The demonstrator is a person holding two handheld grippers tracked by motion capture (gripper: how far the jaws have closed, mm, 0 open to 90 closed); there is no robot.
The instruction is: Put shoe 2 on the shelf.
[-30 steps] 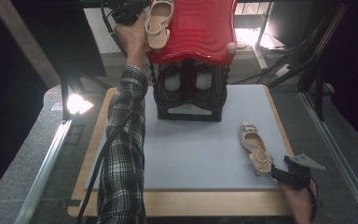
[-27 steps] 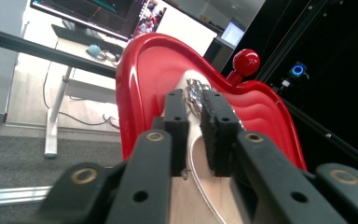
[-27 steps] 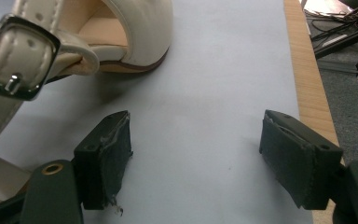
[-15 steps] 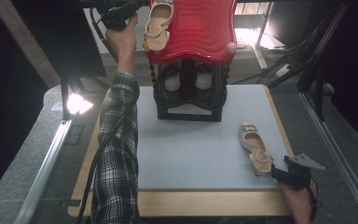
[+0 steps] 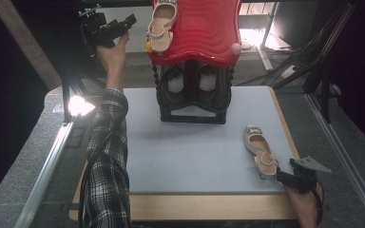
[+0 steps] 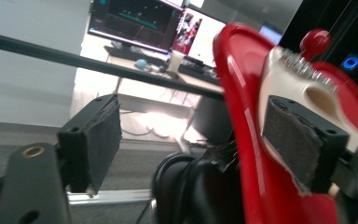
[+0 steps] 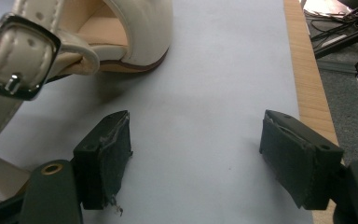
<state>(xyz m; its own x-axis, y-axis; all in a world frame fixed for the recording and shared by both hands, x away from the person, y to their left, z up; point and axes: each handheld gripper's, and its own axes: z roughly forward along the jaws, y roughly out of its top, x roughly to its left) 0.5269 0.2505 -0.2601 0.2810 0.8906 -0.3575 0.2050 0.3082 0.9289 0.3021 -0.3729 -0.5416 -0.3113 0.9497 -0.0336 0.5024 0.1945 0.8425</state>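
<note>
Beige shoe [image 5: 162, 24] lies on the red rack [image 5: 204, 33]; at its nine o'clock, the left tool [image 5: 132, 21] has just been spreading, nothing between its pads. Right tool [image 5: 281, 175] stands spread on the counter [image 5: 190, 156], the second shoe [image 5: 258, 149] at its eleven o'clock.

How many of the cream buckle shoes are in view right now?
2. One cream shoe lies on the red top shelf of the rack; the other shoe lies on the grey mat, near the right gripper. Others may be hidden.
</note>
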